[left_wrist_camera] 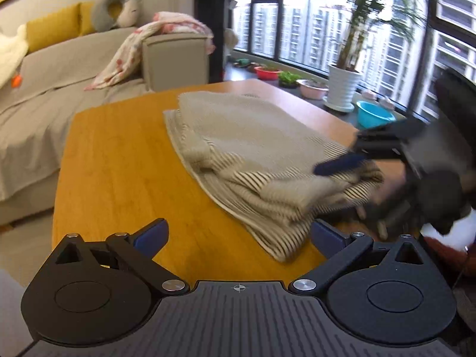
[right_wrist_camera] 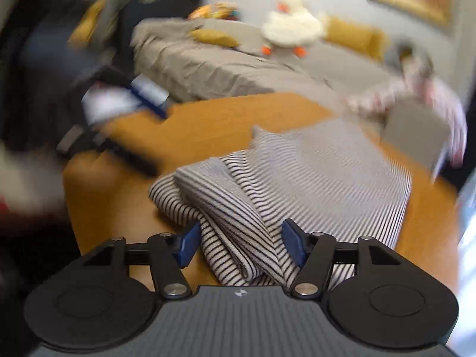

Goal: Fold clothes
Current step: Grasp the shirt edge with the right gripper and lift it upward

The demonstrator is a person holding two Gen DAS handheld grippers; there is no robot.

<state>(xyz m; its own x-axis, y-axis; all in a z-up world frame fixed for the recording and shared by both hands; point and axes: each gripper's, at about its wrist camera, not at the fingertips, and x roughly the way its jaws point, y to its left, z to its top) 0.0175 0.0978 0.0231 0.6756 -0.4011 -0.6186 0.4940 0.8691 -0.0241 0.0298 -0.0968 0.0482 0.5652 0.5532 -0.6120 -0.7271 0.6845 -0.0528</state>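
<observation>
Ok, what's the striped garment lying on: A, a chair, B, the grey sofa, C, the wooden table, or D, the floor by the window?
C: the folded striped garment lies on the orange-brown wooden table, with the grey sofa behind it in the left wrist view.

No legible text, label, brand or number in either of my wrist views; the only sign is a small crosshair mark (left_wrist_camera: 239, 288) on my tool's body, lower centre of frame.
</observation>
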